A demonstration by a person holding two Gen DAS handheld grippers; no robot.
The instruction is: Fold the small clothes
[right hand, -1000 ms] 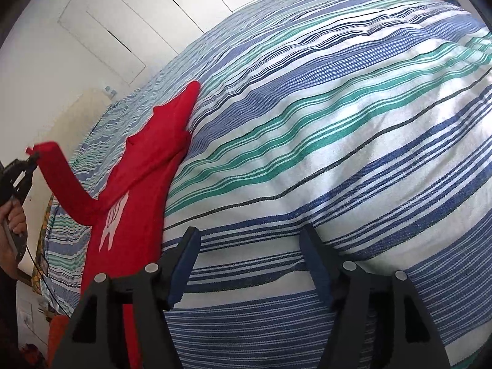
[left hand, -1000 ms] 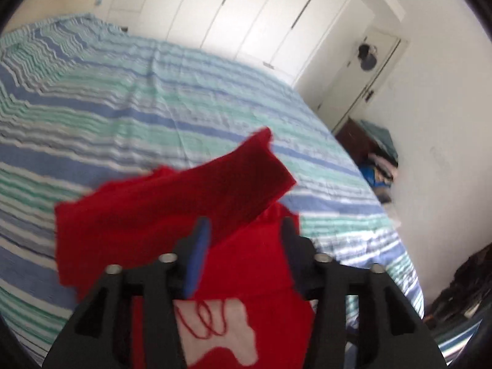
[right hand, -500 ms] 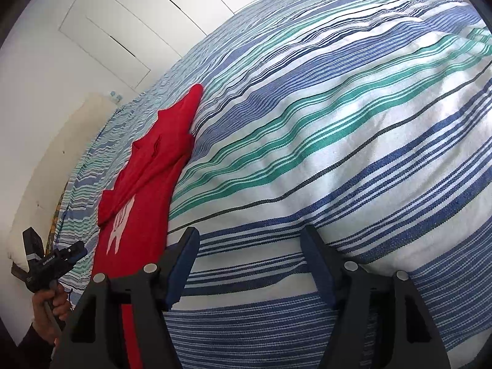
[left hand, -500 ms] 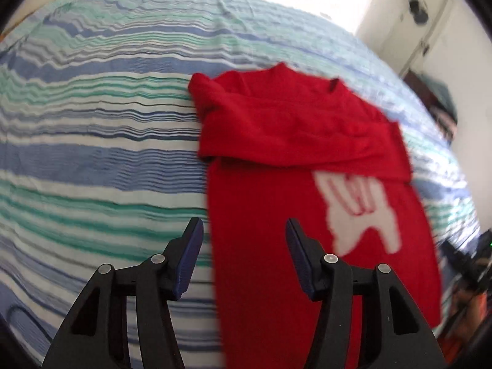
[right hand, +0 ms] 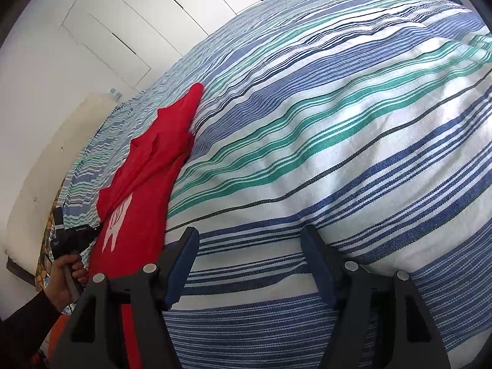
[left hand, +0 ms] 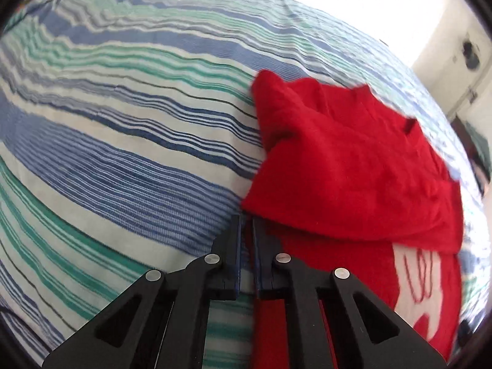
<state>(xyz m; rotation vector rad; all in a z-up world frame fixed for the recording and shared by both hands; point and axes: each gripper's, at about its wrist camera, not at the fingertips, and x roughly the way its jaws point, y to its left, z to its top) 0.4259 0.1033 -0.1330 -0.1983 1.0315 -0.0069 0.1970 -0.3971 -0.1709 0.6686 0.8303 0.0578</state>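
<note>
A small red sweater with a white print lies on the striped bedspread, one sleeve folded across its chest. My left gripper is shut at the sweater's left side edge, just below the folded sleeve; whether cloth sits between its fingers cannot be told. The sweater also shows in the right wrist view at the left. My right gripper is open and empty over the bare bedspread, well to the right of the sweater. The left hand-held gripper shows at the sweater's far side.
White wardrobe doors stand behind the bed. A cream headboard or pillow lies at the left. A doorway shows at the right past the bed.
My left gripper dropped the sleeve across the sweater's chest, moved down to the sweater's left edge and closed. My right gripper has stayed open in place.
</note>
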